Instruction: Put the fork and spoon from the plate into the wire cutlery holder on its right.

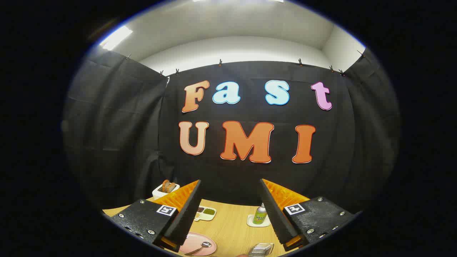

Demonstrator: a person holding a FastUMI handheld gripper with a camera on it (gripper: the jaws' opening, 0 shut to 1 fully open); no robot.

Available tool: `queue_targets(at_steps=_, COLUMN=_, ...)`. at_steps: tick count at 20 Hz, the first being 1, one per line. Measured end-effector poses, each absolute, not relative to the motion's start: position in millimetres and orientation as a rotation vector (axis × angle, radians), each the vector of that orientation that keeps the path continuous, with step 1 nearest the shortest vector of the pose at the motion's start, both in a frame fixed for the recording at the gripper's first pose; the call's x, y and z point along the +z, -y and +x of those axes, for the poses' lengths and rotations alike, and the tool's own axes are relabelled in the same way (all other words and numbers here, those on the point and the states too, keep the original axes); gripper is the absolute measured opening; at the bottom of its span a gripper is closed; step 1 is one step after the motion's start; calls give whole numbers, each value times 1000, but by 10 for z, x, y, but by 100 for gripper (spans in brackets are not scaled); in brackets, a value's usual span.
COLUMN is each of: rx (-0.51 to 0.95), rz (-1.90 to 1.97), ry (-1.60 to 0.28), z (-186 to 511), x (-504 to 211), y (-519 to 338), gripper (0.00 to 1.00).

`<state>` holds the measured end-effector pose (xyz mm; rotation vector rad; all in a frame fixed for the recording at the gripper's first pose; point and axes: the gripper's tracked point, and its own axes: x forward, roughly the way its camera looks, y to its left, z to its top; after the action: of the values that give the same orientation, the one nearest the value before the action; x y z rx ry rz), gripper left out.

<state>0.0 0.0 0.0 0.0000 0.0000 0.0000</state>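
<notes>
Below spread-open, empty gripper (pixel 230 210): round pink plate (pixel 194 241) holding metal spoon (pixel 200 247); fork hiding; silver wire cutlery holder (pixel 261 249) sitting rightward. Risk: descending blind, fingers knocking plate, missing spoon.

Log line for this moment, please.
gripper: open, raised, holding nothing | spoon: on plate | holder: right of plate | fork: cannot tell

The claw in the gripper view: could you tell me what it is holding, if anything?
Nothing is held: the claw is open above the table, its fingers apart with no object between them.
</notes>
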Motion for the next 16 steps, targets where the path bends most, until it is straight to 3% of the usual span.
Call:
queue_targets(at_steps=8, rx=87, rz=21, ry=19, z=-57, x=30, y=44, gripper=94)
queue_targets(at_steps=16, rx=-35, rz=13, ry=-21, z=51, x=-154, y=17, gripper=94)
